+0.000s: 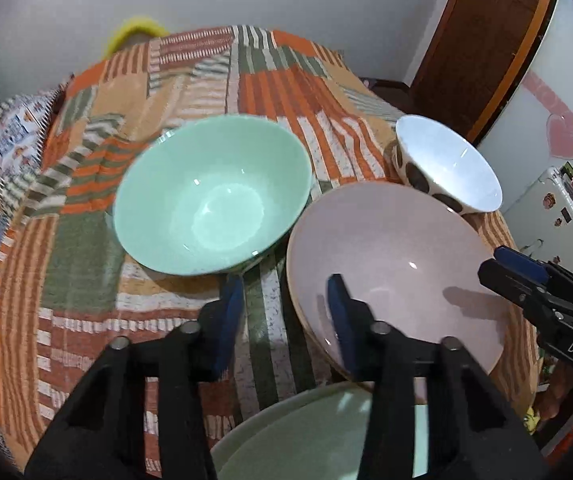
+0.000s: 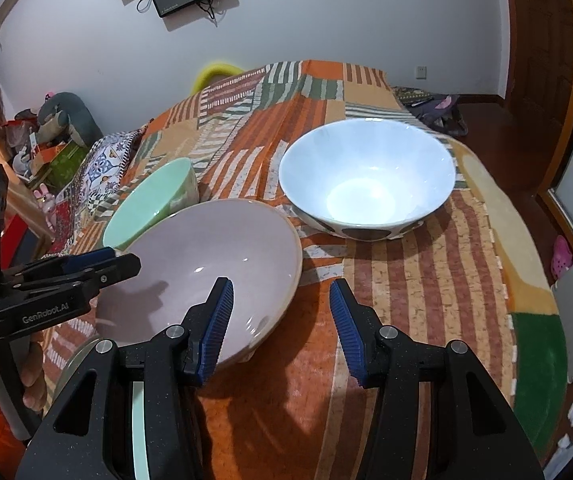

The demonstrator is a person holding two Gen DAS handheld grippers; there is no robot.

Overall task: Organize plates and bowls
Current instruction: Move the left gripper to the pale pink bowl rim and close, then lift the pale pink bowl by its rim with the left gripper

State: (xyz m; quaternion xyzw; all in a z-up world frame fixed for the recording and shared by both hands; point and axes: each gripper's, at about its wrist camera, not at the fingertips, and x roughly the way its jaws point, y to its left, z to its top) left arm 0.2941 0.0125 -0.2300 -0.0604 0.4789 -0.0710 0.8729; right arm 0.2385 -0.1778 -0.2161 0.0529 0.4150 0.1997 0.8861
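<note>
A pink bowl (image 1: 398,264) (image 2: 206,264) sits on the patterned cloth, its near side over a pale green plate (image 1: 318,436) (image 2: 138,432). My left gripper (image 1: 286,312) is open and straddles the pink bowl's left rim. My right gripper (image 2: 282,320) is open and straddles its right rim; it also shows in the left wrist view (image 1: 522,276). A mint green bowl (image 1: 210,196) (image 2: 150,200) stands behind to the left. A white bowl with dark spots (image 1: 446,164) (image 2: 366,176) stands behind to the right.
The table (image 2: 426,320) is covered with an orange, green and cream striped patchwork cloth. A white fridge (image 1: 558,208) stands to the right. Boxes and a soft toy (image 2: 58,120) lie on the floor to the left.
</note>
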